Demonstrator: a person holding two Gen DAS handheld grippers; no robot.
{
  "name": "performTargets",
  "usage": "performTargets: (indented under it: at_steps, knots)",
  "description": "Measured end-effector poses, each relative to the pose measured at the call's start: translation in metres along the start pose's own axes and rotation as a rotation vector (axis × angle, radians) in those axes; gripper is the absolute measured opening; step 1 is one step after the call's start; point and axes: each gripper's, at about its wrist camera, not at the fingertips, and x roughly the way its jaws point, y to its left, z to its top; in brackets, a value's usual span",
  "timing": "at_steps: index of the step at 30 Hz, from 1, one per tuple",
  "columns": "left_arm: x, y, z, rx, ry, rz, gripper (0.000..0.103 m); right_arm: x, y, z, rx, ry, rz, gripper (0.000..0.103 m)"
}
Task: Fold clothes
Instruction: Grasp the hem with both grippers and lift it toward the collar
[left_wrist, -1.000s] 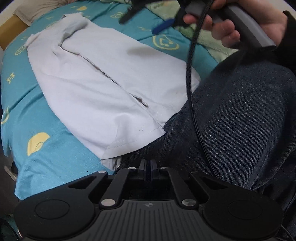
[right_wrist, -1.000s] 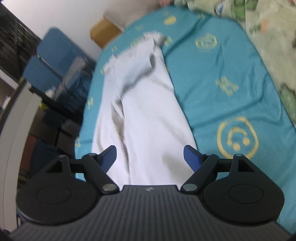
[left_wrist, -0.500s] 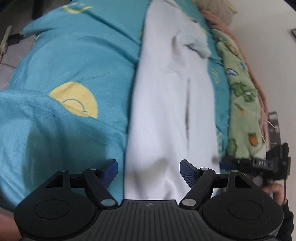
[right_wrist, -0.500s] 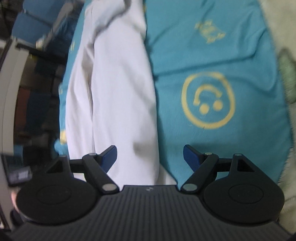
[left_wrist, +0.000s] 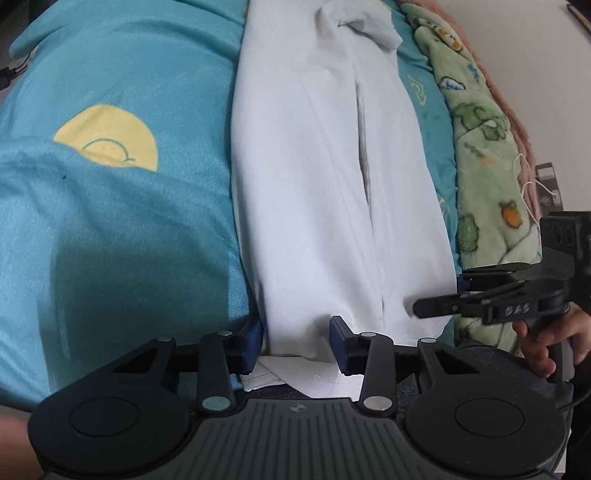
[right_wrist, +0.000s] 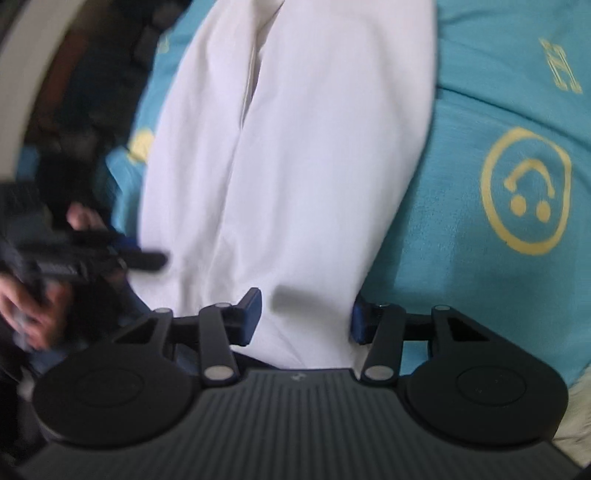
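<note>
Both grippers poised at the near hem of a white garment on the bed.

The left gripper (left_wrist: 297, 343) stands with its jaws parted, blue pads either side of the near edge of the white garment (left_wrist: 332, 184), not pinching it; the right gripper (right_wrist: 304, 314) is spread wider over the same end, straddling cloth without clamping. The garment lies lengthwise away from the person on the teal bedsheet (left_wrist: 110, 221), its two sides turned in to meet along a centre seam, its far end bunched. Beyond, to the right, sits a green blanket (left_wrist: 484, 166). My judgement: if either gripper bites only the top layer, the turned-in flaps could splay open when lifted; uneven lifting between the two hands would skew the fold, and a pad may snag the sheet beneath.
</note>
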Motion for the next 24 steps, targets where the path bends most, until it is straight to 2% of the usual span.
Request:
performTargets:
  at_steps: [2,6,8,10,11,12,14,15,17,21,24]
  knots:
    - [0.002,-0.002,0.000,0.010,0.006,0.008,0.043,0.006,0.018,-0.001,-0.100,0.025,-0.066,0.050]
    - [0.006,-0.017,-0.004,0.100,0.053,0.040,0.051,0.023,0.069,-0.013,-0.362,0.106,-0.207,0.052]
    - [0.009,-0.025,-0.006,0.128,0.080,0.061,0.051,0.035,0.088,-0.019,-0.431,0.154,-0.296,0.052]
    - [0.009,-0.031,-0.011,0.150,0.087,0.085,0.049,0.031,0.093,-0.024,-0.423,0.140,-0.320,0.052]
    - [0.007,-0.034,-0.014,0.157,0.079,0.096,0.044,0.027,0.094,-0.027,-0.411,0.127,-0.325,0.048]
    - [0.005,-0.035,-0.017,0.158,0.069,0.103,0.033,0.023,0.096,-0.029,-0.398,0.113,-0.330,0.033]
    - [-0.003,-0.034,-0.019,0.137,0.042,0.097,0.017,0.015,0.098,-0.034,-0.374,0.086,-0.340,0.012]
    - [-0.010,-0.033,-0.019,0.122,0.021,0.081,0.014,0.011,0.099,-0.036,-0.361,0.073,-0.346,0.011]
    - [-0.027,-0.031,-0.017,0.090,-0.032,0.040,0.012,-0.015,0.096,-0.042,-0.307,-0.012,-0.303,0.010]
    - [-0.080,-0.032,-0.015,0.018,-0.178,-0.072,0.011,-0.084,0.087,-0.057,-0.132,-0.268,-0.164,0.009]
    - [-0.123,-0.044,-0.014,-0.001,-0.287,-0.139,0.011,-0.127,0.089,-0.059,-0.019,-0.447,-0.057,0.009]
